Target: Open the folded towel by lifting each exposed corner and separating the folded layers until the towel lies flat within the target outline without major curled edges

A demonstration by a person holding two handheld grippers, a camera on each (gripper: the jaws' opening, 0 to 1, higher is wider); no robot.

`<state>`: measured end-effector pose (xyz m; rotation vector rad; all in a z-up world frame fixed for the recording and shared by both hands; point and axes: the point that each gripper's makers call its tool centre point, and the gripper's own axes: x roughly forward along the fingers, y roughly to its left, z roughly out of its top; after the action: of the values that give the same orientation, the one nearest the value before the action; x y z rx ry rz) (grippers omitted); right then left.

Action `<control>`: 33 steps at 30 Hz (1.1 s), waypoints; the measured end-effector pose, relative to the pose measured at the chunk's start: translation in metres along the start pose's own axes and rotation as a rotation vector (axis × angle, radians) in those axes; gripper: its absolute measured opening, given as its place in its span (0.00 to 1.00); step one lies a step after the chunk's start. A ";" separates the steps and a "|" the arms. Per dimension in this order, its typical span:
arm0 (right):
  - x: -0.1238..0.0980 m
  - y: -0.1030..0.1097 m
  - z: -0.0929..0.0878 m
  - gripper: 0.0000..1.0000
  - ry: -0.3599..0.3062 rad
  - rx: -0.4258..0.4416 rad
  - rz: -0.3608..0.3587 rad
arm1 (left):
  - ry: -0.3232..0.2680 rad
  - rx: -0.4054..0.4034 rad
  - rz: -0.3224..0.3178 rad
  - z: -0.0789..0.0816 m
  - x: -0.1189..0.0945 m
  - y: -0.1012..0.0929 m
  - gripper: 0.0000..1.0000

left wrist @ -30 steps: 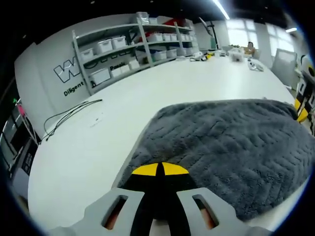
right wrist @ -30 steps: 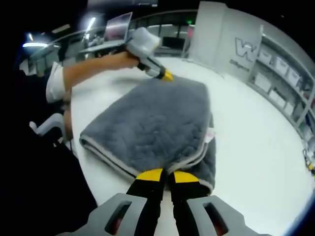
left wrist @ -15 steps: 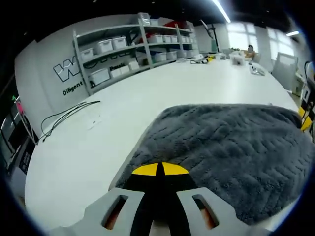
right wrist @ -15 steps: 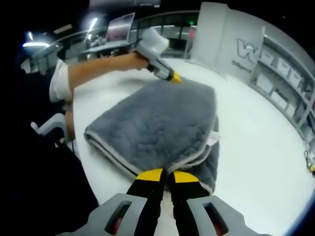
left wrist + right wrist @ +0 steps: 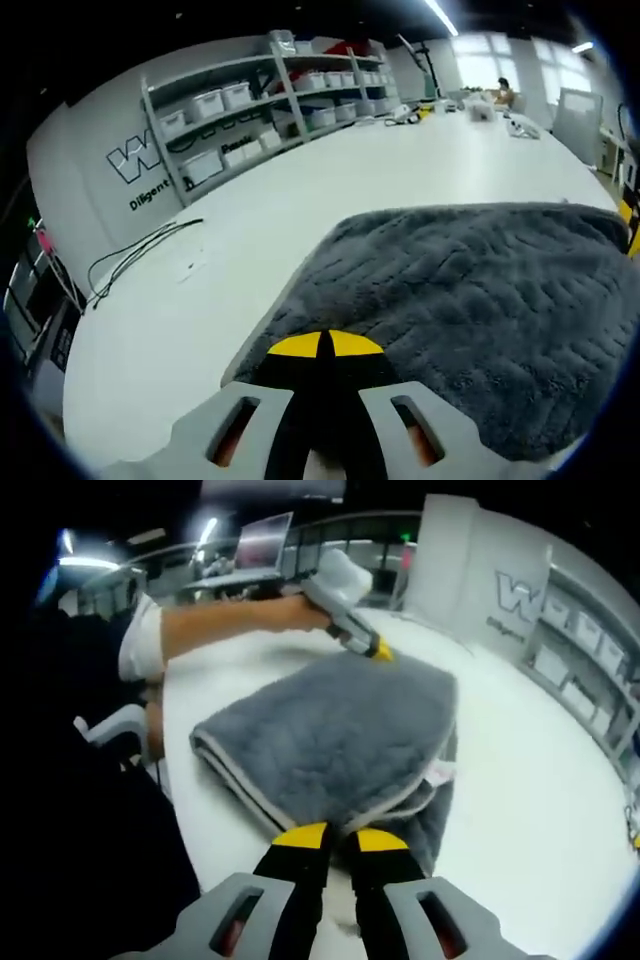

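Both grippers, L & R, jaws clenched on opposite corners of folded grey towel atop white table.

**Count of things in view**

One grey towel lies on one white bench. Two grippers show: the left and the right. One shelf rack carries several bins. One cable lies there.
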<state>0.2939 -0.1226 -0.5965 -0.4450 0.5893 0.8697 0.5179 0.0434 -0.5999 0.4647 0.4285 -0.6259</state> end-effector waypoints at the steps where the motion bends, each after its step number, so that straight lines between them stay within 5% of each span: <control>1: -0.001 0.000 0.000 0.07 -0.004 0.006 0.007 | -0.004 -0.006 -0.001 0.001 0.001 0.001 0.01; 12: -0.012 0.001 0.001 0.15 -0.037 0.037 0.060 | -0.052 -0.074 0.008 0.007 0.008 0.012 0.01; 15: -0.018 -0.010 0.002 0.15 -0.051 0.038 0.048 | -0.072 -0.196 -0.005 0.009 0.006 0.016 0.01; 18: -0.028 -0.017 0.004 0.15 -0.086 0.049 0.043 | -0.090 -0.226 -0.006 0.011 0.006 0.023 0.03; 23: -0.038 -0.031 0.000 0.16 -0.104 0.067 -0.003 | -0.140 -0.294 -0.015 0.020 -0.005 0.024 0.25; 33: -0.032 -0.036 -0.006 0.17 -0.096 0.011 -0.017 | -0.200 -0.335 -0.046 0.031 -0.048 0.005 0.32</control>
<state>0.3049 -0.1648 -0.5755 -0.3954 0.5016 0.8657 0.4936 0.0528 -0.5487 0.0721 0.3460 -0.6234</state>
